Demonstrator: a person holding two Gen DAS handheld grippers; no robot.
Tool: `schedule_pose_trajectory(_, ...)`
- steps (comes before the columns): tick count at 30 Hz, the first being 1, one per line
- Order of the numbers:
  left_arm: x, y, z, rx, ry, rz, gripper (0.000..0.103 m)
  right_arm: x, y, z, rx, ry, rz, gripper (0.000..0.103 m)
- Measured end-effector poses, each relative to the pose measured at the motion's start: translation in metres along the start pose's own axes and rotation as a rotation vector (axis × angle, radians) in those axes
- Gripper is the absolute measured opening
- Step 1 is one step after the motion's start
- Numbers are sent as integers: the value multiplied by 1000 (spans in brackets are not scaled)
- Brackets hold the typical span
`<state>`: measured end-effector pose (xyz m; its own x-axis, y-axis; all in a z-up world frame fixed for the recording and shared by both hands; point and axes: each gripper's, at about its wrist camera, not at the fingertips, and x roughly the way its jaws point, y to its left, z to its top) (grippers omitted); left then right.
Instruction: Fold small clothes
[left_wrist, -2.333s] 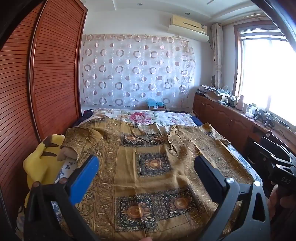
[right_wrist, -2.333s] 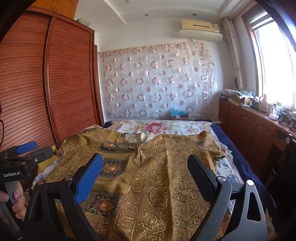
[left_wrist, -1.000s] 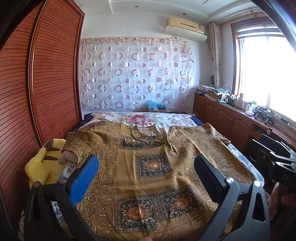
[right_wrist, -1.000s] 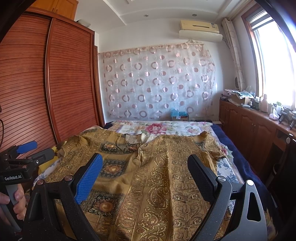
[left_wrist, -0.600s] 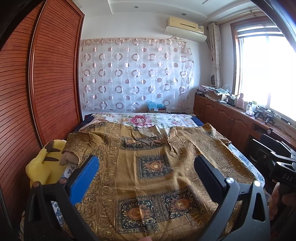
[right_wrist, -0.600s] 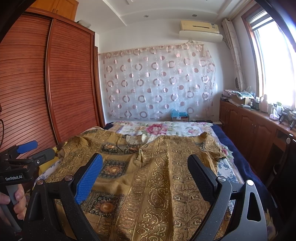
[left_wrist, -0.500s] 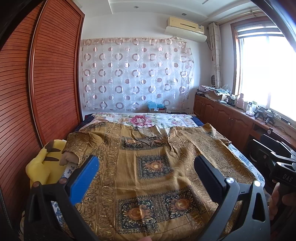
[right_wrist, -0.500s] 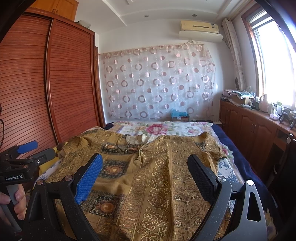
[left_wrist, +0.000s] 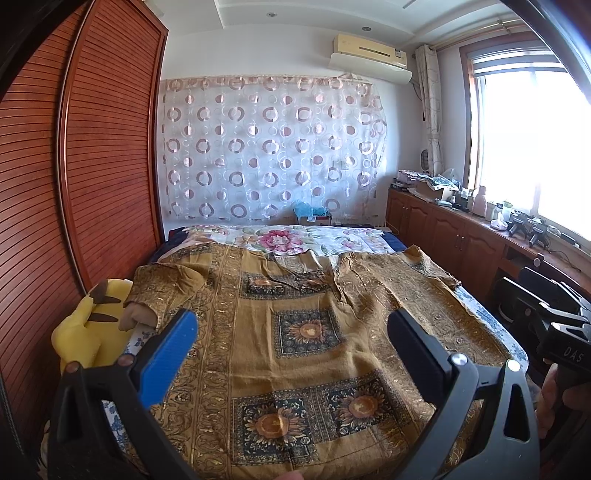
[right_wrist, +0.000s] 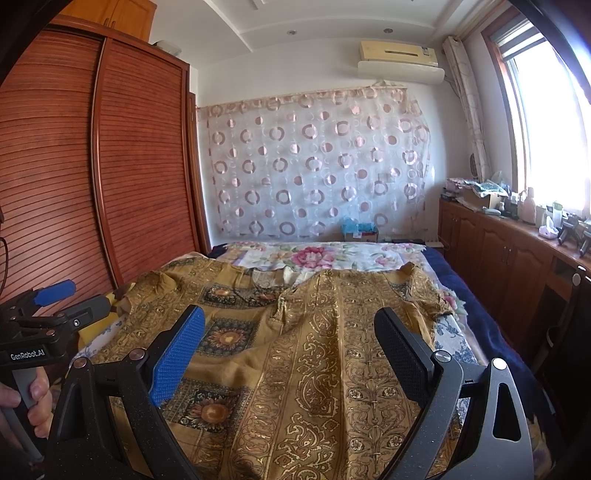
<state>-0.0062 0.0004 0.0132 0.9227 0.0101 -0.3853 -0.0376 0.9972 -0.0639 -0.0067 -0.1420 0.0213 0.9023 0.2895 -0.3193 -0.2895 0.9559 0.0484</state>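
A golden-brown patterned garment (left_wrist: 306, 332) lies spread flat on the bed, neckline toward the far end, sleeves out to both sides; it also shows in the right wrist view (right_wrist: 314, 354). My left gripper (left_wrist: 291, 332) is open and empty, held above the garment's near hem. My right gripper (right_wrist: 291, 332) is open and empty, above the garment's right half. The left gripper also shows at the left edge of the right wrist view (right_wrist: 55, 299), and the right gripper at the right edge of the left wrist view (left_wrist: 546, 306).
A floral bedsheet (left_wrist: 288, 238) covers the bed's far end. A yellow plush toy (left_wrist: 88, 325) lies at the bed's left edge, against a wooden wardrobe (left_wrist: 92, 177). Wooden cabinets (left_wrist: 454, 240) with clutter run along the right under the window. A curtain (left_wrist: 269, 155) hangs behind.
Both grippers stay open and almost still over the garment; the left wrist view has risen slightly. The garment has not moved.
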Motion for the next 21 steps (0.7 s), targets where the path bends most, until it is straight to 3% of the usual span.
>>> schedule_pose_trajectory(21, 7, 12, 2, 11, 23, 12, 103, 18, 9, 0, -11, 24, 30, 95)
